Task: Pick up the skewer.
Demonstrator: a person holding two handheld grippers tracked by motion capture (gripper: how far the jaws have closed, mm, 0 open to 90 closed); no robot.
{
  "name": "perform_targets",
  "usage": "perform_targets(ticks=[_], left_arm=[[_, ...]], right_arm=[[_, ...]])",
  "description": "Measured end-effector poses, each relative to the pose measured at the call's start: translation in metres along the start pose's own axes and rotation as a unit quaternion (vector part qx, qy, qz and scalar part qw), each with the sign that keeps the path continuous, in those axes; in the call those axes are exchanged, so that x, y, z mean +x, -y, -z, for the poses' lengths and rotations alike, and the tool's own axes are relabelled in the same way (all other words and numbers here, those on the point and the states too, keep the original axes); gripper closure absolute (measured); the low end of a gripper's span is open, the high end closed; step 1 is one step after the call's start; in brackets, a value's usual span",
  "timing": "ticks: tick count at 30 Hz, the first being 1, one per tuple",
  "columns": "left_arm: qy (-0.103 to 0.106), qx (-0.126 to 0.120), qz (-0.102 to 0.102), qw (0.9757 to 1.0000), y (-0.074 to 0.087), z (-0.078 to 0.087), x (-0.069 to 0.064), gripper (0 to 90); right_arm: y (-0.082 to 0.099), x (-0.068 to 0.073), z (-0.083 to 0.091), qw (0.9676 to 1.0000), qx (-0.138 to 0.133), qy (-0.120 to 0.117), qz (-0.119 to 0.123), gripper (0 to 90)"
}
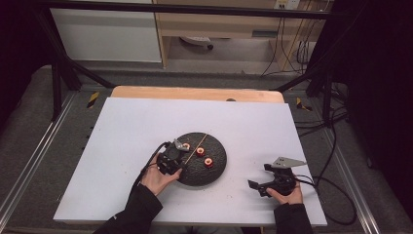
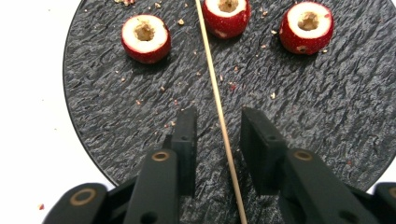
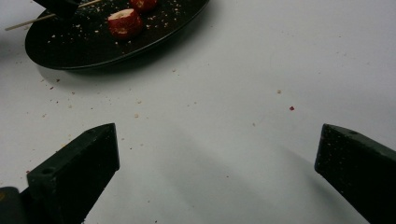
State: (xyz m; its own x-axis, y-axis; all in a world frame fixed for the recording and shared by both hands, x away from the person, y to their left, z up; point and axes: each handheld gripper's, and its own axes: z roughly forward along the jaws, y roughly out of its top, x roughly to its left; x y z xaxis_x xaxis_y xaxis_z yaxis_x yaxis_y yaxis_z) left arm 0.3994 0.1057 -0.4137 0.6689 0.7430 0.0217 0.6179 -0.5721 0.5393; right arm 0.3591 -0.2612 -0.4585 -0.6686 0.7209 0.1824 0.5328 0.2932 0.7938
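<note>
Left gripper view: the left tool [image 2: 218,140] straddles a thin wooden skewer [image 2: 219,109] lying across the black slate plate [image 2: 327,121], jaws partly open, pads not yet touching it. Closing off-centre could roll the pale, straight skewer away toward three cored red fruits [image 2: 145,38]. Right tool [image 3: 215,168] gapes wide, empty, beside the plate.

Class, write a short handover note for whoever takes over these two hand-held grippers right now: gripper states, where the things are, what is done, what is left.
Left gripper: over the black slate plate, jaws astride the wooden skewer, pads not yet touching it.
Right gripper: open, empty, over the white table right of the plate.
Three cored red fruits sit on the plate; the skewer lies between them.
Done: nothing skewered.
Left: probably grip the skewer and thread the fruits.
</note>
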Motion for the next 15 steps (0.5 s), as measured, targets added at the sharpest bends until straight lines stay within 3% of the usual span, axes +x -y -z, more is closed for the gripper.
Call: perform_targets(ticks=[15], left_arm=[[-0.01, 0.027, 0.008, 0.9996, -0.0058, -0.0051, -0.0059, 81.5]], right_arm=[[0.0, 0.0002, 0.0, 1.0, 0.003, -0.002, -0.001, 0.7]])
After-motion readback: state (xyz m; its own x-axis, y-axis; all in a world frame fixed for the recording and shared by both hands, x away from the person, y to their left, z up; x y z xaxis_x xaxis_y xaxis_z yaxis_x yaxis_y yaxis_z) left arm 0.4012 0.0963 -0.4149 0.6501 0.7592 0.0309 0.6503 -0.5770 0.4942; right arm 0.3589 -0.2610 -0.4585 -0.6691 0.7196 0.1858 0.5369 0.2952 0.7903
